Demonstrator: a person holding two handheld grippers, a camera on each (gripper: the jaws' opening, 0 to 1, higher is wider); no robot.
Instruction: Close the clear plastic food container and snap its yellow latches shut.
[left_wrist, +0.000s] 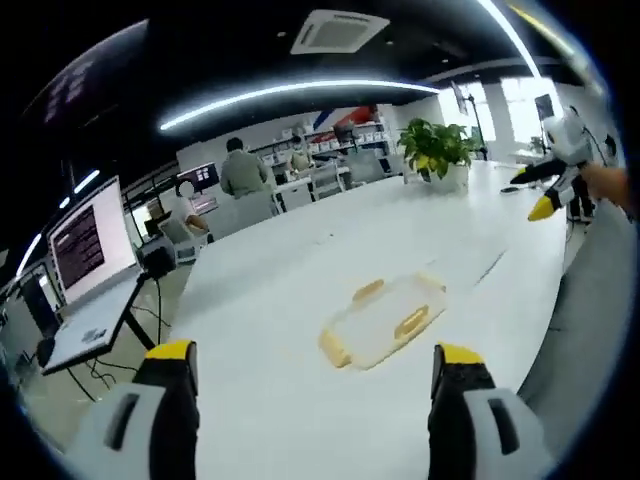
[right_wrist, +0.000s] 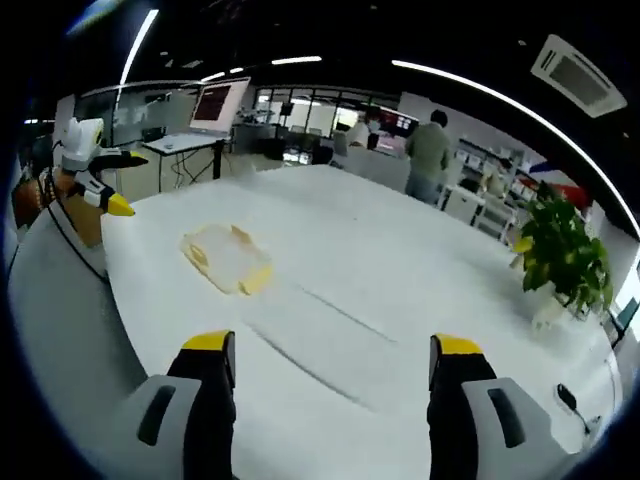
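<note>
- Clear plastic container (left_wrist: 385, 320): lies flat on the white table (left_wrist: 300, 260), at about 12 o'clock just beyond the jaw tips in the left gripper view; in the right gripper view it sits at about 10 o'clock, well apart from the jaws. Its lid appears to rest on top, which would leave the latching as the work to do; whether it is fully seated cannot be told.
- Yellow latches (left_wrist: 411, 322): they project outward from the rim, so they appear not yet snapped down.
- Left gripper (left_wrist: 315, 362): jaws spread wide, holding nothing, aimed squarely at the container, probably so that it can reach a latch or steady the box.
- Right gripper (right_wrist: 333, 358): jaws likewise spread and empty, held back over bare table, so it is likely waiting its turn.
- Potted plant (left_wrist: 438, 150): stands at the table's far end, clear of the work.
</note>
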